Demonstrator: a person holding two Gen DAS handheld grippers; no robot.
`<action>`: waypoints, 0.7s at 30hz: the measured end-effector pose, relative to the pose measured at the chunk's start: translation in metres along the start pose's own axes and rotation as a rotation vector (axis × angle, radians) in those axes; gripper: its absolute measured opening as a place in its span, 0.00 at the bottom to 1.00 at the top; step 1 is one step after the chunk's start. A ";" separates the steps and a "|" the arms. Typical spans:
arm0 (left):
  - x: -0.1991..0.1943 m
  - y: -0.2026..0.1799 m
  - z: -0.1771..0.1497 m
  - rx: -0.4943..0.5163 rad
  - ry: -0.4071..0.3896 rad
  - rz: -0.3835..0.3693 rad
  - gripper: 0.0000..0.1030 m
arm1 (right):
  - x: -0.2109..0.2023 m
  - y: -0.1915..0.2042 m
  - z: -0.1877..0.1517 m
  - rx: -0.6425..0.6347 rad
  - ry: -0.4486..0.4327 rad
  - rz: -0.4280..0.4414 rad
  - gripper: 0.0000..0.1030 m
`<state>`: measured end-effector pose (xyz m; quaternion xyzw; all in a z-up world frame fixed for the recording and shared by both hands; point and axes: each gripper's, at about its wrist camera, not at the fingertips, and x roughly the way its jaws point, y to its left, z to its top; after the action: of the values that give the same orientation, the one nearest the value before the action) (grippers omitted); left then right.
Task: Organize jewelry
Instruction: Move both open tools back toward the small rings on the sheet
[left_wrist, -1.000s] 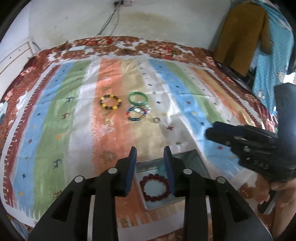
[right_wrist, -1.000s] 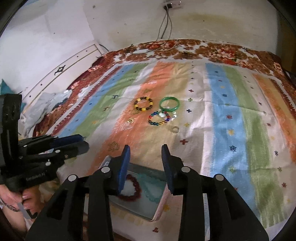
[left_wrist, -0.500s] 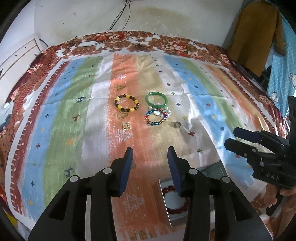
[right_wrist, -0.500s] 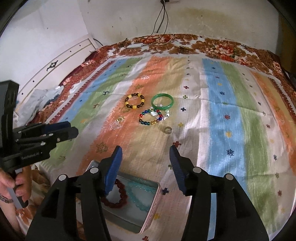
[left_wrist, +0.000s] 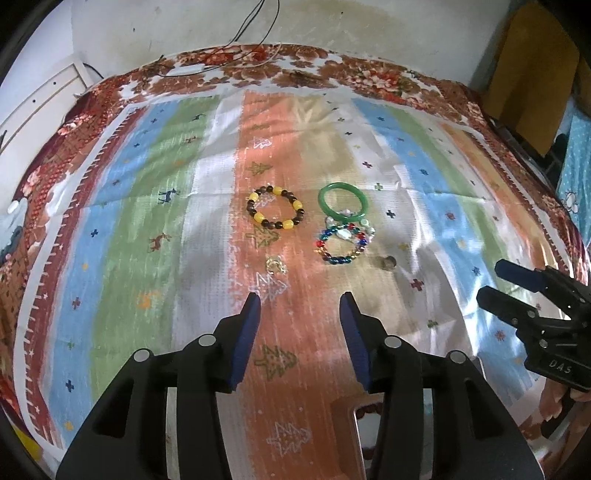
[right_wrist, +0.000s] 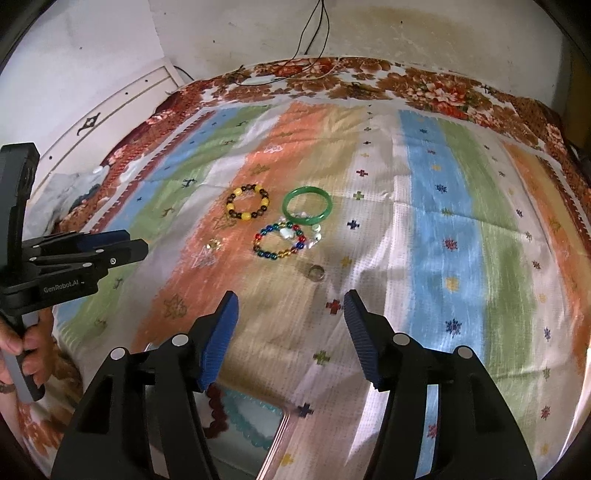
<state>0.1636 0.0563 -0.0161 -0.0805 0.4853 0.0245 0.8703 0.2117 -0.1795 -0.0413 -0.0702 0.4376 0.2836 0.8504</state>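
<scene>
The left hand-held gripper (left_wrist: 300, 304) hangs over a bed with a striped blanket (left_wrist: 207, 229); its jaws are opening and nothing is between them. The right hand-held gripper (right_wrist: 291, 303) is also opening, with nothing between its blue pads. Ahead of both, on the orange stripe, lie a yellow and brown bead bracelet (left_wrist: 275, 207), a green bangle (left_wrist: 343, 199) touching a multicolour bead bracelet (left_wrist: 341, 245), a small gold piece (left_wrist: 275, 264) and a ring (right_wrist: 314, 273). Near the bed's front edge, a metal tin (right_wrist: 275, 437) holds a dark red bracelet (right_wrist: 216, 410) and a pale turquoise one (right_wrist: 245, 421)
</scene>
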 end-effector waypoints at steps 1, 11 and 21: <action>0.002 0.000 0.001 -0.002 0.003 0.002 0.43 | 0.002 -0.001 0.002 0.002 0.001 -0.003 0.57; 0.019 0.001 0.013 -0.002 0.037 0.003 0.44 | 0.026 -0.005 0.016 0.016 0.041 0.001 0.57; 0.042 0.004 0.026 -0.005 0.072 0.009 0.46 | 0.044 -0.009 0.026 0.025 0.072 0.007 0.57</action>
<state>0.2073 0.0628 -0.0382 -0.0814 0.5166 0.0269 0.8520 0.2547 -0.1591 -0.0612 -0.0684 0.4719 0.2783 0.8338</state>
